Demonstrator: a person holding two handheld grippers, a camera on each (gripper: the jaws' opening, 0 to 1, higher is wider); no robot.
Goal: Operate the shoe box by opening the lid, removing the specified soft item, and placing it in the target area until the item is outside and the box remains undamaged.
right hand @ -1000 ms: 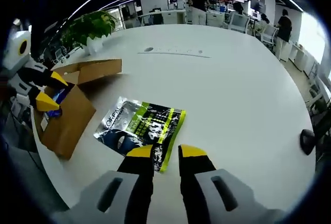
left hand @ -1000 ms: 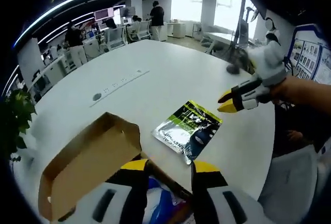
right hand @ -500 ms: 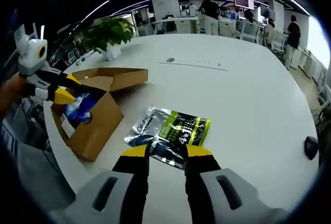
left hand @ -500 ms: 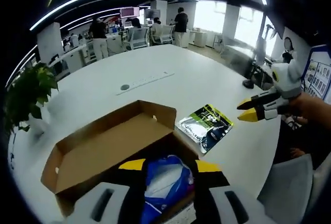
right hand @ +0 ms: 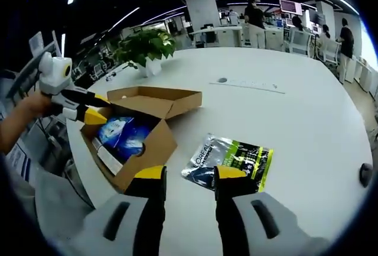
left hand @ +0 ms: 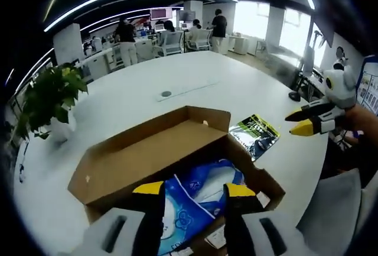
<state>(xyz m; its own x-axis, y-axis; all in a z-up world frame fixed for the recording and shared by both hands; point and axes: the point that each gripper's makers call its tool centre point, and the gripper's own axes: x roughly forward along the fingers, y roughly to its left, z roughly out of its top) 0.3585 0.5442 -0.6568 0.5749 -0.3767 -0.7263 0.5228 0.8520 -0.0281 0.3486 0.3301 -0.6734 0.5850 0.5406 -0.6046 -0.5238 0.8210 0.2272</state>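
Shoe box (left hand: 155,161): lid open, on white counter (right hand: 307,120), near edge.
Blue soft pack (left hand: 198,197): inside box.
Green/silver pouch (right hand: 231,160): on counter beside box.
Left claw (left hand: 192,190): jaws apart, empty, above box.
Right claw (right hand: 186,173): jaws apart, empty, above pouch.

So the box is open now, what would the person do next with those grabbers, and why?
Probably lower the left gripper into the open shoe box and close on the blue soft pack. The lid is folded back, the pack lies exposed inside directly beyond the open jaws, and nothing is held yet. The right gripper hovers open near the green and silver pouch already lying on the white table.
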